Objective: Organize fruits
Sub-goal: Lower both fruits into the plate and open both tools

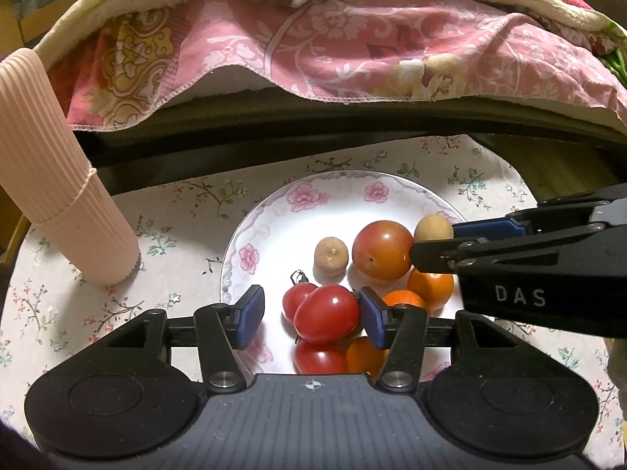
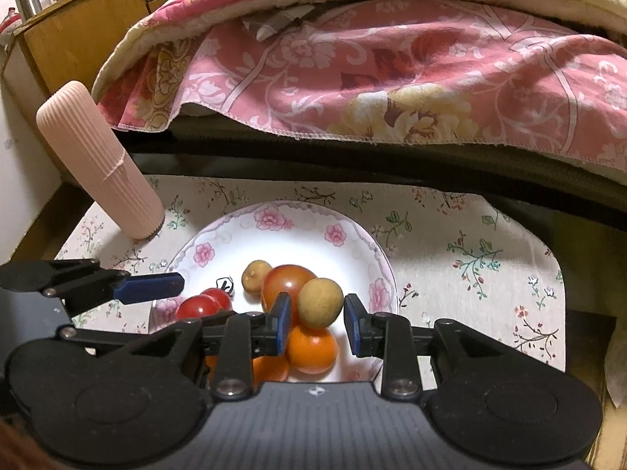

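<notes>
A white floral plate (image 1: 274, 211) (image 2: 298, 235) holds a pile of fruit. My left gripper (image 1: 311, 315) is open above the plate; a red cherry tomato (image 1: 327, 313) sits between its pads, touching the right one. Other red tomatoes (image 1: 298, 299) and small orange fruits (image 1: 431, 288) lie around it. A large red-orange tomato (image 1: 382, 250) (image 2: 288, 284) and a tan longan (image 1: 331, 255) (image 2: 255, 276) lie behind. My right gripper (image 2: 317, 323) is open around a second tan longan (image 2: 320, 302) (image 1: 433, 228), touching the left pad. An orange fruit (image 2: 312, 348) lies below it.
The plate sits on a floral cloth mat (image 1: 176, 203) (image 2: 470, 243). A rolled ribbed pink mat (image 1: 51, 172) (image 2: 98, 164) stands at the left. A pink floral quilt (image 1: 352, 47) (image 2: 392, 70) hangs over a dark edge behind the table.
</notes>
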